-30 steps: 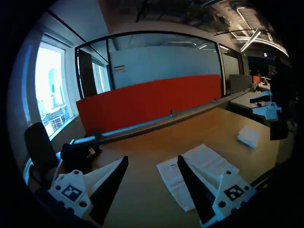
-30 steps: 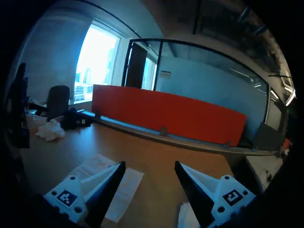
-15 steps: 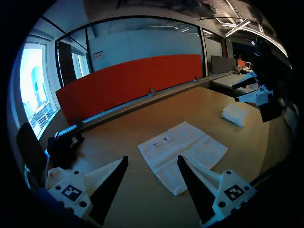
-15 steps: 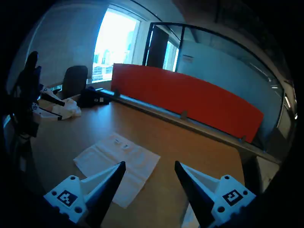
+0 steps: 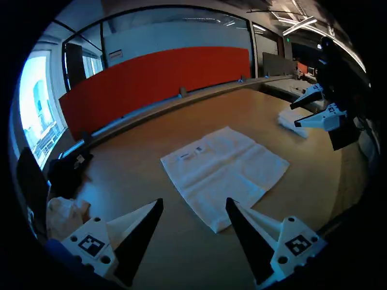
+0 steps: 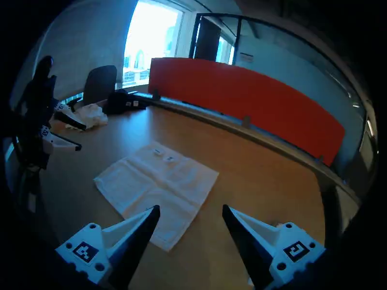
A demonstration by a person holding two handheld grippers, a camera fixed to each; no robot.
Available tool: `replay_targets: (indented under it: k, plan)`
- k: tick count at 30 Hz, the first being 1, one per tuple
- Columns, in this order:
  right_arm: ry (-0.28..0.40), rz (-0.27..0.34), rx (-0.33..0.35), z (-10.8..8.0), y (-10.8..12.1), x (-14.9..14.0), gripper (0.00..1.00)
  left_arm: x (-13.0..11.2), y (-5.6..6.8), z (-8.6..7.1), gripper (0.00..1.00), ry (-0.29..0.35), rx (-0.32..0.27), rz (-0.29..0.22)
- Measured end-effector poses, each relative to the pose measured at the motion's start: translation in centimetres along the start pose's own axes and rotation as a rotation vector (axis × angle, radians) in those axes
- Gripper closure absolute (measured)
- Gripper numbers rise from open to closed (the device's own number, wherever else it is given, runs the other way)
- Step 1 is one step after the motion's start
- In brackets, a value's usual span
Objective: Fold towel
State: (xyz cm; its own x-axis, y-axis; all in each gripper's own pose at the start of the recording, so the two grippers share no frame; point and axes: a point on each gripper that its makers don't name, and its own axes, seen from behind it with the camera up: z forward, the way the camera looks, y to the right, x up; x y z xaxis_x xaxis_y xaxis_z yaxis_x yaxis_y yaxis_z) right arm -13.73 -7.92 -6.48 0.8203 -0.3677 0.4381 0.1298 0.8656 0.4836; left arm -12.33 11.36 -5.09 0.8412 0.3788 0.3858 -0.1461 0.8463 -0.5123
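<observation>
Left gripper view: towel (image 5: pixel 225 166) flat, ahead of hand-held gripper (image 5: pixel 193 200).

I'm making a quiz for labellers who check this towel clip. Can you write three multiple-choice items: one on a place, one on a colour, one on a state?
1. Where does the towel lie?
A. on a chair
B. flat on the table
C. on the floor

2. What colour is the partition?
A. red
B. green
C. yellow

3. The left gripper is:
A. shut on the towel
B. shut on a cup
C. open and empty

Answers: 1 B, the towel is spread out on the wooden top. 2 A, the panel behind the table is red. 3 C, its jaws stand apart with nothing between them.
</observation>
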Motion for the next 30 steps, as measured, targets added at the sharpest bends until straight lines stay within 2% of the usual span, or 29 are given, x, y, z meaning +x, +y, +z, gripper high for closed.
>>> replay_targets:
  k: [14, 20, 30]
  plan:
    - [-0.120, 0.027, 0.047, 3.6, -2.3, -7.3, 0.00, -7.0, 2.1, 4.4, 0.04, -0.141, -0.046, 0.000]
    - [-0.153, 0.038, 0.061, 4.1, -2.7, -9.4, 0.01, -8.5, 2.7, 5.4, 0.04, -0.175, -0.063, 0.003]
    - [-0.198, 0.042, 0.073, 4.5, -2.9, -11.5, 0.04, -9.8, 4.4, 6.2, 0.04, -0.225, -0.113, 0.001]
